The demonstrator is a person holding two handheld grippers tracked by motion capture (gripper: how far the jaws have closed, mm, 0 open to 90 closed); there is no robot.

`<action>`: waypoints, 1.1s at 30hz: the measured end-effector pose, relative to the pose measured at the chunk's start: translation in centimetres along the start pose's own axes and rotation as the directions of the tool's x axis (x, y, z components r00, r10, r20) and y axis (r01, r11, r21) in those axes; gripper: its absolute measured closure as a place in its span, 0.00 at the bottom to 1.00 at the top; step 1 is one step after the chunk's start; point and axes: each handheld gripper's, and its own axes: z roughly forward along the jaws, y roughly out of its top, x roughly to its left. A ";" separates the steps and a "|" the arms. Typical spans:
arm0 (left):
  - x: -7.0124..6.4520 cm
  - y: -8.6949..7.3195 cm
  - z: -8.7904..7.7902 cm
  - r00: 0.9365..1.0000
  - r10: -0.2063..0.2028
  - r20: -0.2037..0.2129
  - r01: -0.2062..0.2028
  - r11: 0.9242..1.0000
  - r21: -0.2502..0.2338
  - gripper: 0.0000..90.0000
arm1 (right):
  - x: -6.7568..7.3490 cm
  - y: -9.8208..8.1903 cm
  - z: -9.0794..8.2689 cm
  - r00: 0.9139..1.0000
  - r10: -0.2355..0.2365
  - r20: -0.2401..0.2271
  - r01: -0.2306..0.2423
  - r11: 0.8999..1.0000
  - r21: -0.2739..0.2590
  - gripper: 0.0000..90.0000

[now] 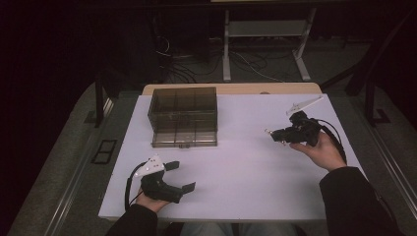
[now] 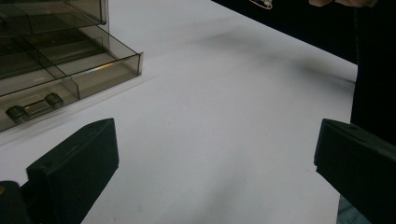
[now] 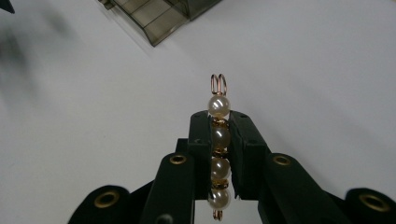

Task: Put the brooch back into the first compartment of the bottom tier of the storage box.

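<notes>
My right gripper (image 3: 218, 122) is shut on a pearl hair pin (image 3: 218, 140), a row of white pearls on a copper wire clip that sticks out past the jaw tips. In the high view that right gripper (image 1: 272, 133) is held above the white table's right side, and the pin (image 1: 268, 132) shows as a small pale speck at its tip. My left gripper (image 1: 179, 176) rests near the front left edge, its jaws wide apart with nothing between them. In the left gripper view the black pads (image 2: 77, 163) frame bare table.
A smoky transparent organizer box (image 1: 183, 117) with compartments stands at the back left of the white table (image 1: 246, 167); its pulled-out drawer with a handle (image 2: 35, 106) shows in the left gripper view. Desk legs and cables lie beyond the far edge.
</notes>
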 end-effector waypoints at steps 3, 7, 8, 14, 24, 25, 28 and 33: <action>0.0 0.0 0.0 1.000 -0.001 0.000 0.001 1.000 -0.002 0.00 | 0.1 0.3 0.1 1.000 -0.001 -0.002 0.001 1.000 -0.001 0.88; 0.0 0.0 0.0 1.000 -0.002 0.001 0.002 1.000 -0.003 0.00 | 0.3 0.9 0.2 1.000 -0.009 -0.008 0.008 1.000 -0.010 0.88; 0.0 0.0 -0.1 1.000 -0.001 0.002 0.001 1.000 -0.003 0.00 | 0.3 1.1 0.3 1.000 -0.007 -0.009 0.007 1.000 -0.009 0.88; 0.0 0.0 -0.1 1.000 -0.002 0.006 0.002 1.000 -0.007 0.00 | 0.6 1.7 0.9 1.000 -0.011 -0.017 0.011 1.000 -0.011 0.88; 0.1 0.1 -0.2 1.000 -0.011 0.005 0.011 1.000 -0.016 0.00 | 1.0 2.8 1.9 0.999 -0.022 -0.027 0.021 1.000 -0.018 0.88; 0.1 0.1 -0.2 1.000 -0.011 0.006 0.012 1.000 -0.017 0.00 | 1.0 2.9 1.9 0.999 -0.022 -0.024 0.021 1.000 -0.018 0.88; 0.1 0.0 -0.2 1.000 -0.014 0.005 0.014 1.000 -0.019 0.00 | 1.2 3.3 2.1 0.999 -0.030 -0.022 0.029 0.999 -0.024 0.88; 0.1 0.0 -0.4 1.000 -0.022 -0.002 0.022 0.999 -0.026 0.00 | 1.7 4.0 2.3 0.999 -0.038 -0.026 0.037 0.999 -0.025 0.88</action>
